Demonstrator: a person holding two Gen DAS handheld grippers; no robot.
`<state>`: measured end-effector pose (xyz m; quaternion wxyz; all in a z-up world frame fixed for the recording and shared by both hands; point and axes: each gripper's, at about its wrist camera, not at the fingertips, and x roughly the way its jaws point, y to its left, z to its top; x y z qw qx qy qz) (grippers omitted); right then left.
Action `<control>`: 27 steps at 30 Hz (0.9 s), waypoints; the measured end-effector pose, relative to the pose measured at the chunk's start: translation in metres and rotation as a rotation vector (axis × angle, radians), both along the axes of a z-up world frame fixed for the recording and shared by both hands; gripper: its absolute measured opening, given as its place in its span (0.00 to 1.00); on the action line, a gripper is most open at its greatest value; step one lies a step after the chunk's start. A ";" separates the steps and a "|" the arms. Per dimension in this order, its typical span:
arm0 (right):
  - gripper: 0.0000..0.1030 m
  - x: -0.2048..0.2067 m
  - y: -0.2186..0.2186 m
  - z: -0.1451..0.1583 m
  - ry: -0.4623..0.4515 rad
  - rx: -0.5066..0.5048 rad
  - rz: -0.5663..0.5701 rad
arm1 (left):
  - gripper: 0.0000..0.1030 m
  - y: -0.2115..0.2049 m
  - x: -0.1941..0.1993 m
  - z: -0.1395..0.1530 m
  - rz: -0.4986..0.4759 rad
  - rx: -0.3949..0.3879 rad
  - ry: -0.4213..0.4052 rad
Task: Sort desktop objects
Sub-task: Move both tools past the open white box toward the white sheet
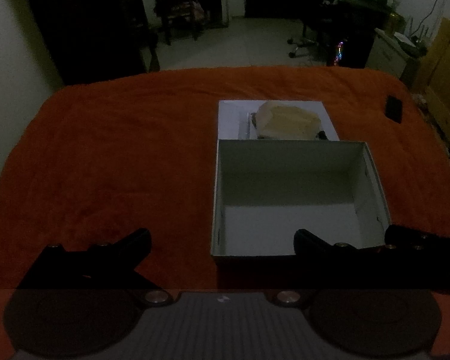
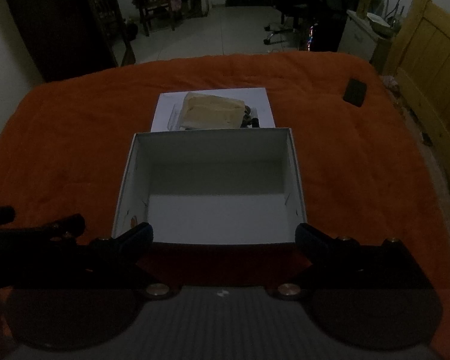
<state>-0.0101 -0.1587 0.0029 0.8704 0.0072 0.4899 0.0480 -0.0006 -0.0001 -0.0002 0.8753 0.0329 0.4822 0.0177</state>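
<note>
White box open, black phone well apart

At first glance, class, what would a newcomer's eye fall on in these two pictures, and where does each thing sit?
The orange cloth covering the whole table strikes first. On it, at the middle, stands an open white box, empty inside, and just behind it a white sheet carries a pale yellow sponge-like block. A small black object lies far right, and both pairs of tongs gape wide at the near edge.
</note>
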 end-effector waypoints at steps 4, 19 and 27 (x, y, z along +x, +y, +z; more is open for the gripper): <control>1.00 0.001 0.011 0.003 -0.005 -0.025 0.003 | 1.00 0.002 -0.007 0.001 -0.019 -0.003 -0.017; 1.00 0.000 0.000 0.004 -0.017 0.021 0.015 | 1.00 -0.003 0.006 -0.001 -0.043 -0.018 -0.003; 1.00 0.000 0.002 0.004 -0.036 0.026 0.007 | 1.00 -0.006 0.009 -0.004 -0.068 0.061 -0.060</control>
